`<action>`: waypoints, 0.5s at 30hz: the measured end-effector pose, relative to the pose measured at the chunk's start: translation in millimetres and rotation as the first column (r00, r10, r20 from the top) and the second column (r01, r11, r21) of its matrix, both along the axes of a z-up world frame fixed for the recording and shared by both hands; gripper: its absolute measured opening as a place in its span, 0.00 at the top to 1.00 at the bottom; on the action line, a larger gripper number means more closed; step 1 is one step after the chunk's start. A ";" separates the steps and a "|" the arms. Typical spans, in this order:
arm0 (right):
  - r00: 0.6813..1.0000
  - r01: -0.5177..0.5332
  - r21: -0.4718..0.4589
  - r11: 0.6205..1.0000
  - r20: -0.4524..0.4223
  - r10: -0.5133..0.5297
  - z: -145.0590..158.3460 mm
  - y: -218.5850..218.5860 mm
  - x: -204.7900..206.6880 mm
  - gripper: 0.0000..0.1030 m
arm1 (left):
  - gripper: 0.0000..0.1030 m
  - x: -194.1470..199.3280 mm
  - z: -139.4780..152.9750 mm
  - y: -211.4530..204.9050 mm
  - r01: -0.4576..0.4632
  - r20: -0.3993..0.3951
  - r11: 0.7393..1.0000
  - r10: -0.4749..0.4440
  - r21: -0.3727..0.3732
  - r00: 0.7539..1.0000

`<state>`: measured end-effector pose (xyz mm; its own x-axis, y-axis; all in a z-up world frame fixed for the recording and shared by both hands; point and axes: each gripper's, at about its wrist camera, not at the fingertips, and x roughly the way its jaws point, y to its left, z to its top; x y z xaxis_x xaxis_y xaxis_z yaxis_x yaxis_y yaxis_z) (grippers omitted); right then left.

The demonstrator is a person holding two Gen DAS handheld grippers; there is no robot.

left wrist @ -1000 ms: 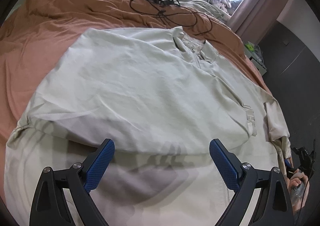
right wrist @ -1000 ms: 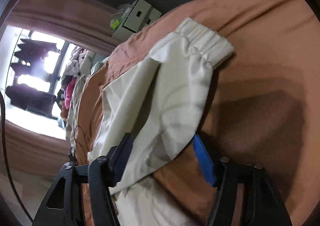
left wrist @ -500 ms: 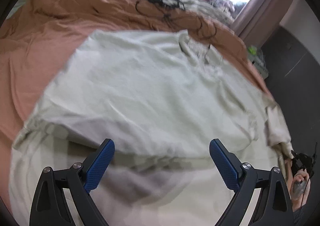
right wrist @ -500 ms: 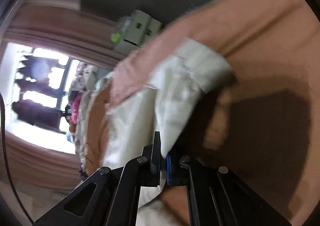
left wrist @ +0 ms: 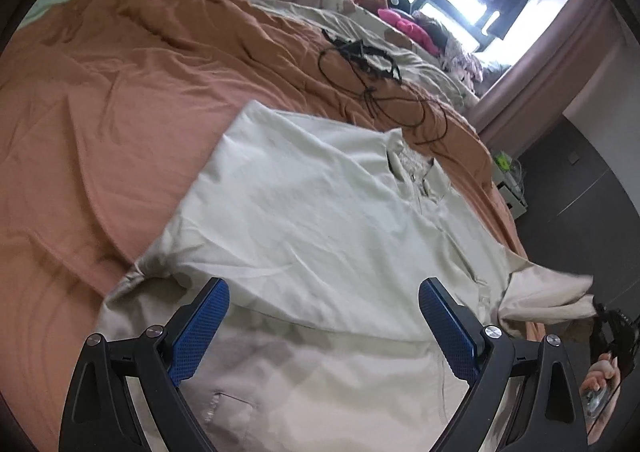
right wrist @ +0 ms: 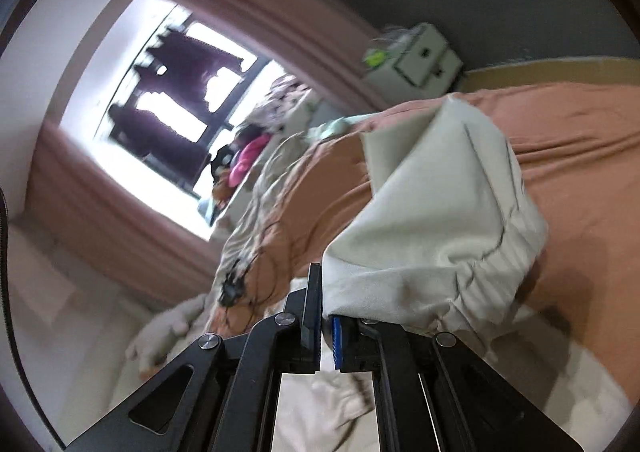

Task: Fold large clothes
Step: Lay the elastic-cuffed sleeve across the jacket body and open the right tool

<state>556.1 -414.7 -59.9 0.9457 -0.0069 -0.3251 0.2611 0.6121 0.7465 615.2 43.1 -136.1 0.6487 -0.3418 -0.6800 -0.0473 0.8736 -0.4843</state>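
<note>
Sleeve (right wrist: 432,236) pinched in your right gripper (right wrist: 325,326), lower centre; left gripper (left wrist: 324,328) wide, empty; jacket (left wrist: 320,219) barely folded.

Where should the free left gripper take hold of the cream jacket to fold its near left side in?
Judging from the left wrist view, grip the jacket at the bunched corner at its near left edge. Come in from the orange bedspread side: the fabric there is gathered and raised, so the open left gripper fingers can straddle it.
</note>
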 end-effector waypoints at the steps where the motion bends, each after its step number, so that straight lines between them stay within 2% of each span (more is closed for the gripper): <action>1: 1.000 -0.020 -0.015 1.000 0.002 0.020 3.4 10.7 4.9 0.95 | 0.06 -0.3 1.5 2.8 0.000 0.001 1.000 0.000 0.007 1.000; 7: 0.987 -0.162 -0.096 0.982 -0.035 0.159 9.9 81.8 41.9 0.95 | 0.06 -0.5 0.3 24.5 -0.019 -0.009 0.999 0.018 -0.040 1.000; 10: 0.968 -0.243 -0.112 0.964 -0.089 0.234 0.0 112.3 65.6 0.95 | 0.07 3.1 -7.4 30.4 -0.045 -0.053 0.999 0.044 -0.030 0.998; 13: 0.949 -0.301 -0.123 0.946 -0.134 0.285 -12.0 137.6 81.6 0.95 | 0.07 6.0 -15.5 33.5 -0.042 -0.092 0.996 0.035 -0.080 0.995; 15: 0.934 -0.339 -0.128 0.932 -0.164 0.317 -21.1 153.6 90.4 0.95 | 0.07 6.3 -16.2 32.7 -0.039 -0.095 0.995 0.030 -0.087 0.995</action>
